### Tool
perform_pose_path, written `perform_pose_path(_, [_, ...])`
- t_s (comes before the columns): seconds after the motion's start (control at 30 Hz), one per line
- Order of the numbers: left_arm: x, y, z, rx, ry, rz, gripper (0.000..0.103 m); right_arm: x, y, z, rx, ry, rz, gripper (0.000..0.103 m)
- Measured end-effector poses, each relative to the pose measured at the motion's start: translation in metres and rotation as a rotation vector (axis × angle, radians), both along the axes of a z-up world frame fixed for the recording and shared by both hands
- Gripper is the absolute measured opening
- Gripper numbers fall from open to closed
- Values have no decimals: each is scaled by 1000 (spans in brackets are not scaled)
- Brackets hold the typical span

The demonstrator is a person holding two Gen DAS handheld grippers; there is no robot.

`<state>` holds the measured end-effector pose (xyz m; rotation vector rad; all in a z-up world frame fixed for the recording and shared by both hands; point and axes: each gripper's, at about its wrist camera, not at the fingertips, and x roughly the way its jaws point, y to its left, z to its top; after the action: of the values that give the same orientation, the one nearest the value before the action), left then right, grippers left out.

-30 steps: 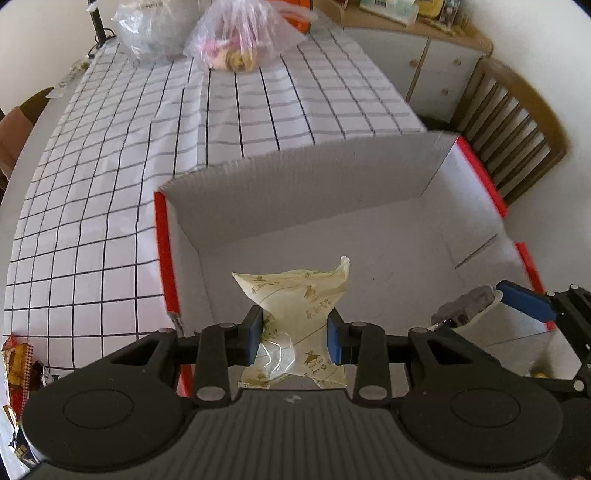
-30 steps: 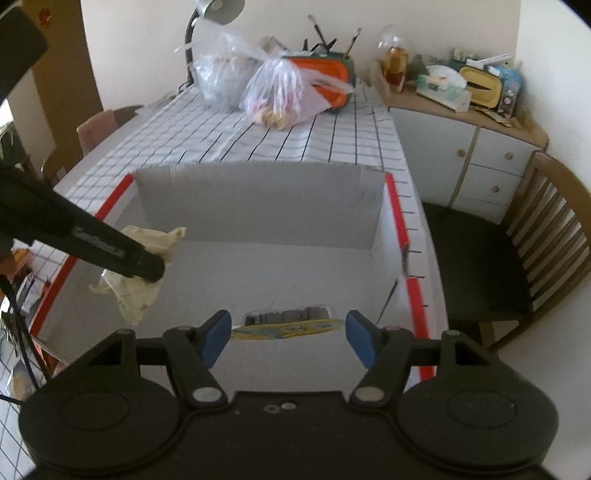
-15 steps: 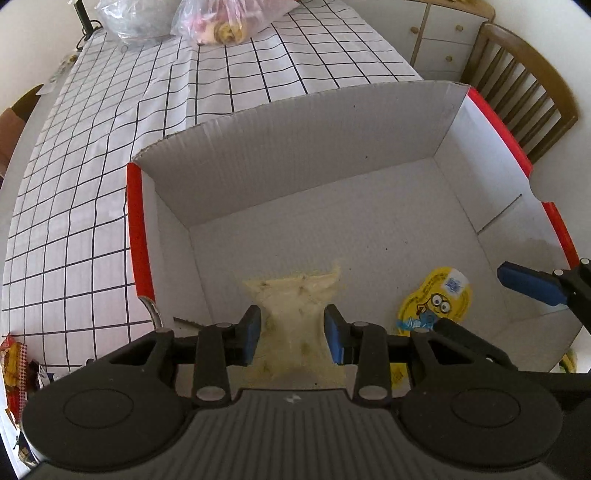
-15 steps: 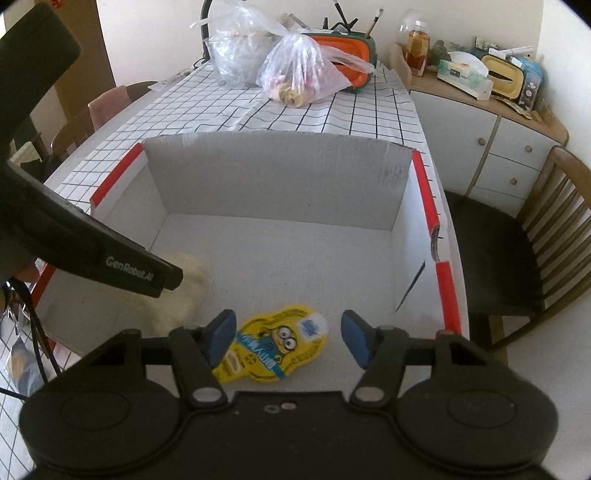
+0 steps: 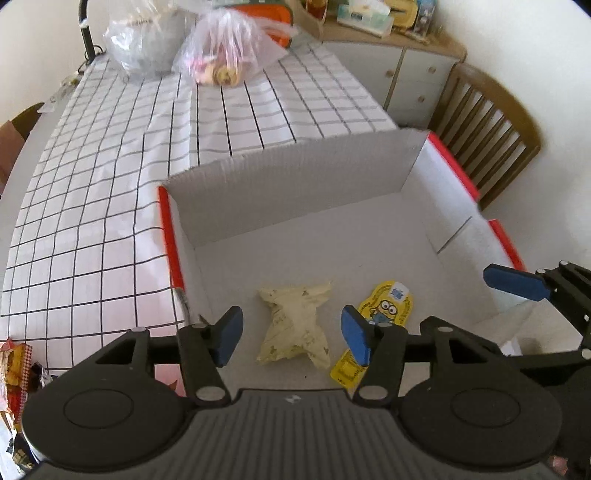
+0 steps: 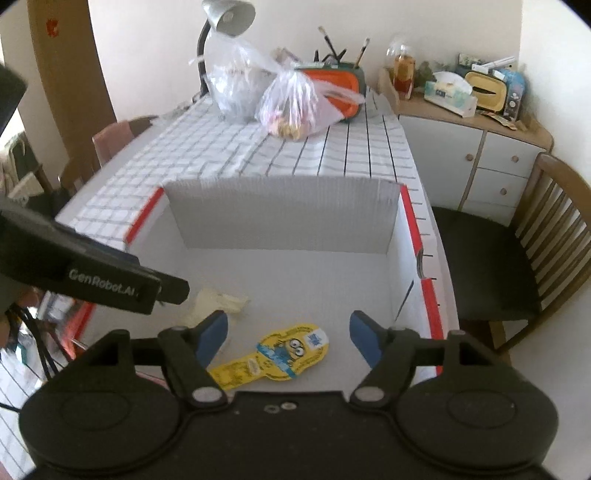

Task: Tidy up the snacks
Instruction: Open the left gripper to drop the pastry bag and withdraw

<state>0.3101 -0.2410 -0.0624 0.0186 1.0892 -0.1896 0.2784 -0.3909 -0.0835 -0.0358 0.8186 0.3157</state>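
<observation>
This is a home dining room. A long table (image 6: 332, 155) wears a checked cloth, with wooden slat-back chairs (image 6: 546, 229) drawn up to it. Tied plastic bags (image 6: 295, 107) of food sit at its far end beside a desk lamp (image 6: 225, 18). Against the pale wall stands a white sideboard (image 6: 491, 158) with round knobs, its top cluttered with a tissue box (image 6: 448, 92) and a bottle (image 6: 402, 70).
</observation>
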Motion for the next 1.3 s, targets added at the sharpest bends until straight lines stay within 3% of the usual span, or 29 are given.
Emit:
perform_pose_path(0.27, [-34,29,34,-56,-113,-6,58,-30,15,34,62,-75,-30,78])
perform_pose_path(0.4, [-54,43,47,-59,-170,-2,64,-45,25,47,80,-106,-39,80])
perform_pose_path(0.83, [-112,108,67,-88,-263,11,70,-93,77,68,109,-167,-44,88])
perform_pose_path(1.3, [-150,204,55,-125,-254,39,76,-120,145,59,132,-154,-50,102])
